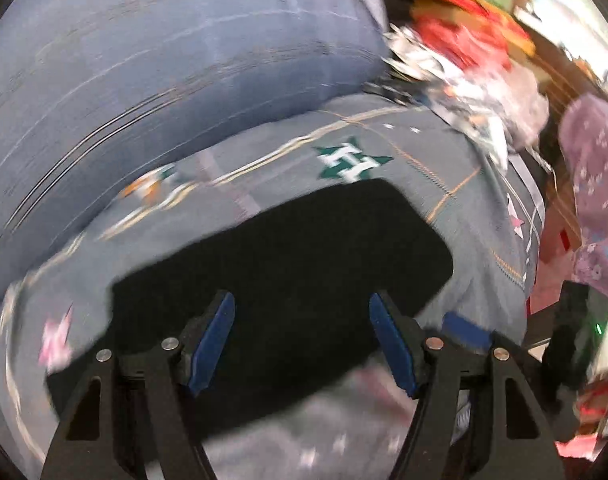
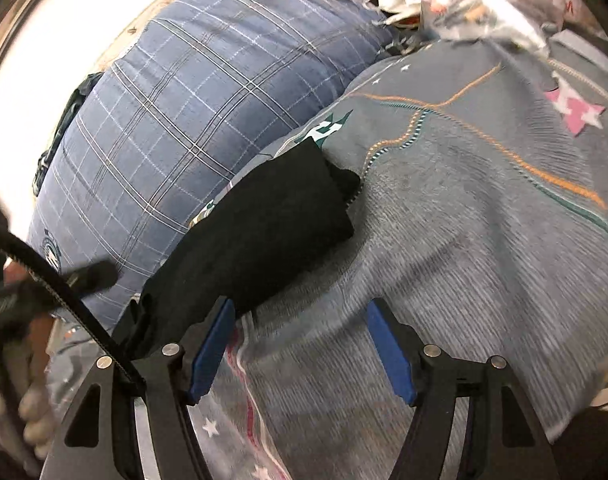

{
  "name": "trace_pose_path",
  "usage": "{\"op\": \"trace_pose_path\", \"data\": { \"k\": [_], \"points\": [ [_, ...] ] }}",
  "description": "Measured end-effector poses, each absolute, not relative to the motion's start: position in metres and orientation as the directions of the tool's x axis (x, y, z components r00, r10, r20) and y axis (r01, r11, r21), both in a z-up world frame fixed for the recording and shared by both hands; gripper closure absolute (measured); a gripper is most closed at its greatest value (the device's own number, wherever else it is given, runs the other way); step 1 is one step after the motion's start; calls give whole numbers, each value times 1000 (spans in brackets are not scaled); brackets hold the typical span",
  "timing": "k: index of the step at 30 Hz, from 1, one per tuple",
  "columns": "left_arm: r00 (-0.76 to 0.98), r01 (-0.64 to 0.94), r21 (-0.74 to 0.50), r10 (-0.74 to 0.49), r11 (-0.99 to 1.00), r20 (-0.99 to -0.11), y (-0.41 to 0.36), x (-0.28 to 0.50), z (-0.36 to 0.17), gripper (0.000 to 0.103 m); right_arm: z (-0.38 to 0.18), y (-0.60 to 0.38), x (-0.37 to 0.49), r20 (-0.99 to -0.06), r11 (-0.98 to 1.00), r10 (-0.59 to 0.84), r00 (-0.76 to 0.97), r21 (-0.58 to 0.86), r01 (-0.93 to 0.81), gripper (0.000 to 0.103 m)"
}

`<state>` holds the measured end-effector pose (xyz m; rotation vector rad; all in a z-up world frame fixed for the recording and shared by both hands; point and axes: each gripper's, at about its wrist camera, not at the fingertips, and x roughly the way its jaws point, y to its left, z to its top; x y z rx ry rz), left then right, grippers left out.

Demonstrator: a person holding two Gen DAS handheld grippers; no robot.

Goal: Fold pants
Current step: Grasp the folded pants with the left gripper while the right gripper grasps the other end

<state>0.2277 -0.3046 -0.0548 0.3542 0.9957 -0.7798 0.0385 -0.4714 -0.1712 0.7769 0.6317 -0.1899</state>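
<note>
The black pants [image 1: 288, 264] lie folded into a compact rectangle on a grey bedspread [image 1: 443, 168] with star patterns. My left gripper [image 1: 302, 312] is open and empty, its blue pads hovering over the near edge of the pants. In the right wrist view the pants [image 2: 264, 232] lie as a long dark bundle up and left of my right gripper [image 2: 300, 320]. That gripper is open and empty over the bedspread [image 2: 463, 240], its left finger [image 2: 214, 344] at the pants' near end.
A blue plaid pillow [image 2: 184, 120] lies against the far side of the pants; it also shows in the left wrist view [image 1: 164, 60]. Red and silvery clutter [image 1: 463, 48] is piled at the back right. Purple floral cloth [image 1: 595, 184] is at the right.
</note>
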Motion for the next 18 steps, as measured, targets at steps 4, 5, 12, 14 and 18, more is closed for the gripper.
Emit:
{"op": "trace_pose_path", "data": {
  "k": [4, 5, 12, 14, 18],
  "points": [
    [216, 775, -107, -421, 623, -881, -366, 252, -73, 34, -171, -483, 57, -603, 706, 74, 794, 594, 385, 29],
    [196, 784, -116, -419, 610, -886, -381, 258, -79, 34, -170, -486, 60, -605, 709, 66, 794, 588, 389, 29],
    [94, 826, -142, -381, 545, -920, -450, 290, -119, 33, -170, -505, 84, -594, 701, 71, 801, 601, 384, 29],
    [93, 843, -120, -362, 525, -928, -460, 290, -125, 24, -171, -505, 87, -584, 703, 68, 809, 603, 377, 29],
    [149, 874, -24, -314, 485, -938, -474, 279, -129, 45, -173, -502, 92, -561, 707, 95, 822, 620, 341, 32]
  ]
}}
